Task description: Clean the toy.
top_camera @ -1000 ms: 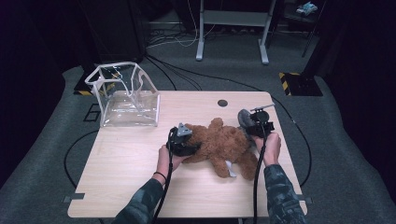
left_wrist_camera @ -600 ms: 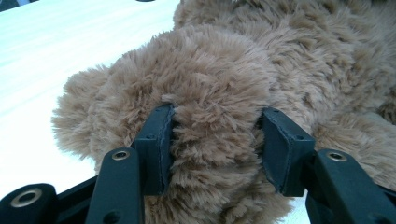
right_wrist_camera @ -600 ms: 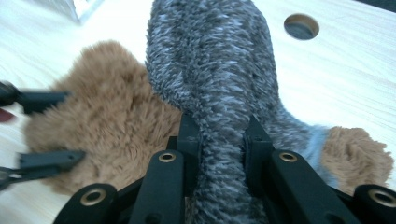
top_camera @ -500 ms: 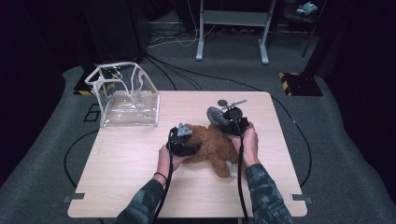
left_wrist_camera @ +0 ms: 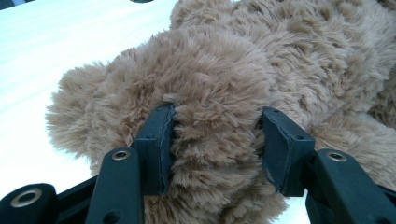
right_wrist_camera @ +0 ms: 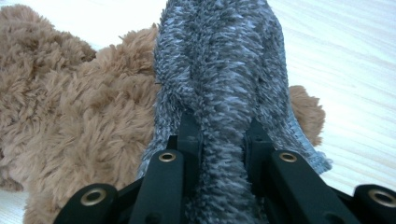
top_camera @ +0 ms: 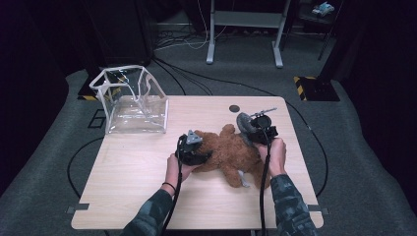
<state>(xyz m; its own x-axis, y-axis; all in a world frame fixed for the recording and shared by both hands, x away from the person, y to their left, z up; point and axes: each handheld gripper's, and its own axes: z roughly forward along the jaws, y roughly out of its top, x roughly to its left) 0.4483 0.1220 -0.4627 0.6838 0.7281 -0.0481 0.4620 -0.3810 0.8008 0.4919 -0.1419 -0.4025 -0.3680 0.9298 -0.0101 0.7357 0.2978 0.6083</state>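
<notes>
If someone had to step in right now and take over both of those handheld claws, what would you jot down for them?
Left gripper: shut on the teddy bear, pads squeezing a fold of its brown fur; it pins the bear on the wooden table.
Right gripper: shut on a grey fuzzy garment, held over the bear's far end.
Clear plastic bag: standing open at the table's far left corner, apart from the bear.
Done: both things gripped.
Left: probably fitting the grey piece onto the bear; it is not yet on.
</notes>
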